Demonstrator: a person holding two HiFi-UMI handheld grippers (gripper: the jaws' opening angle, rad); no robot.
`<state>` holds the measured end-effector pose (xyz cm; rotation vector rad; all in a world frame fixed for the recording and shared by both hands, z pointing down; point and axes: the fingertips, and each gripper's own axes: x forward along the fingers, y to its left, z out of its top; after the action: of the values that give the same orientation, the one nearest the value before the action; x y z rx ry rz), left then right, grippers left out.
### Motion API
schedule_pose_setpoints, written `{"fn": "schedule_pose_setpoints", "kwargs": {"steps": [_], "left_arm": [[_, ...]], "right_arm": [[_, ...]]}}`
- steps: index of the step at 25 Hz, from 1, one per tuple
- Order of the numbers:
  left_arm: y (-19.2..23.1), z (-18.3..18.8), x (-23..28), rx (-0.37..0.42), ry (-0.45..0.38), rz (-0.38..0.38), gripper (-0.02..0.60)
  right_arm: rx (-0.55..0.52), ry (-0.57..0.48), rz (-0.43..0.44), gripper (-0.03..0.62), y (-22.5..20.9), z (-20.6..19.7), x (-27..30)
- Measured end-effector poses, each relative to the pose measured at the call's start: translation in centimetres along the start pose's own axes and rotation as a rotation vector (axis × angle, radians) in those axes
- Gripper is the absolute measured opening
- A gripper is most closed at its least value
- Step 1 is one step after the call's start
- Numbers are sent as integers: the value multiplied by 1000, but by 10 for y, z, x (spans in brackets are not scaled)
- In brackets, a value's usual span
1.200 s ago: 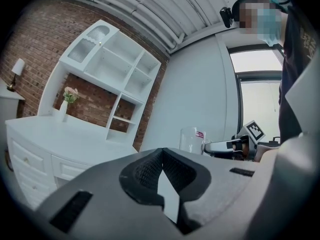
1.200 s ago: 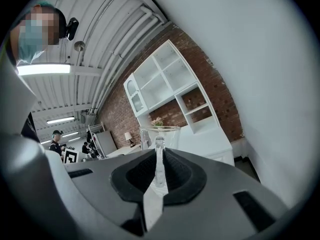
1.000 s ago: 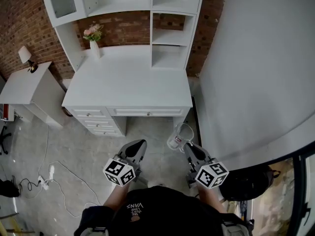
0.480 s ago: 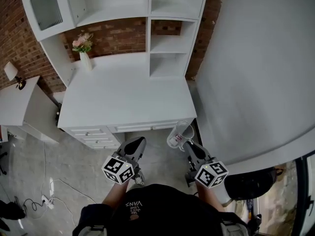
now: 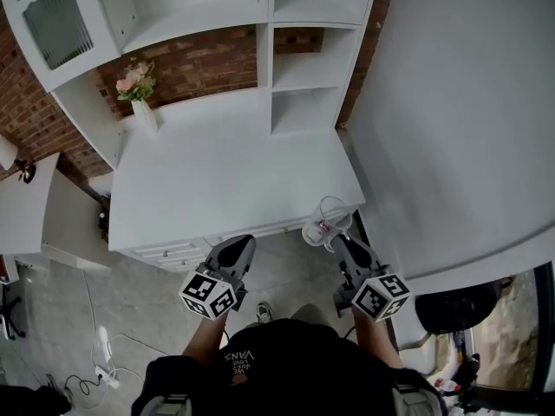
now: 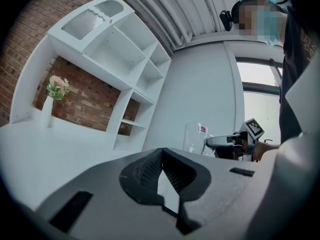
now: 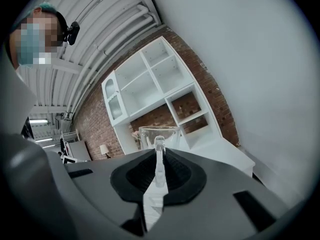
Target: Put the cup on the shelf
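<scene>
**Glass cup held by its handle at the front corner of the worktop**

The right gripper (image 5: pixel 337 239) is seen closed on the handle of a clear glass cup (image 5: pixel 326 218). In the right gripper view the handle is pinched between the two pads of the right gripper (image 7: pixel 159 159), and the body of the cup (image 7: pixel 159 134) stands upright just beyond the jaw tips. In the head view the cup is carried in the air at the near right corner of the white worktop (image 5: pixel 217 176), over its front edge. A small red label is visible on the cup's side.

The left gripper (image 5: pixel 236 251) is held level with the right one, well apart from it and short of the worktop's front edge. In the left gripper view its pads are seen touching at the tips, with nothing between them (image 6: pixel 161 156). The cup (image 6: pixel 194 136) and the right gripper (image 6: pixel 224 142) are seen off to the side in that view.

A white shelf unit (image 5: pixel 308 68) with open compartments is mounted at the back of the worktop, against a brick wall (image 5: pixel 208 59). A white vase of pink flowers (image 5: pixel 139 98) stands at the worktop's far left corner. A lower white side table (image 5: pixel 35 202) is seen to the left.
</scene>
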<state>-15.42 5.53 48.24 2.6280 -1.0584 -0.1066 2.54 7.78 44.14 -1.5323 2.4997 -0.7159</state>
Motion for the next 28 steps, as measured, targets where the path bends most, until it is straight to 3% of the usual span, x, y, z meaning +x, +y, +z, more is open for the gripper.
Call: {"fn": "schedule_pose_setpoints", "kwargs": {"steps": [7,12,28], "left_arm": [[21,-2,28,-23,28,-23,8],[37,2,60,-19,22,14,8],[38,28,196,10,-38,177,8]], "right_arm": [[-2,-16,-23,28,-23,3,28],[-27,8,-13,28,-58,12,52],[-85,98,195,28,-167,88,132]]}}
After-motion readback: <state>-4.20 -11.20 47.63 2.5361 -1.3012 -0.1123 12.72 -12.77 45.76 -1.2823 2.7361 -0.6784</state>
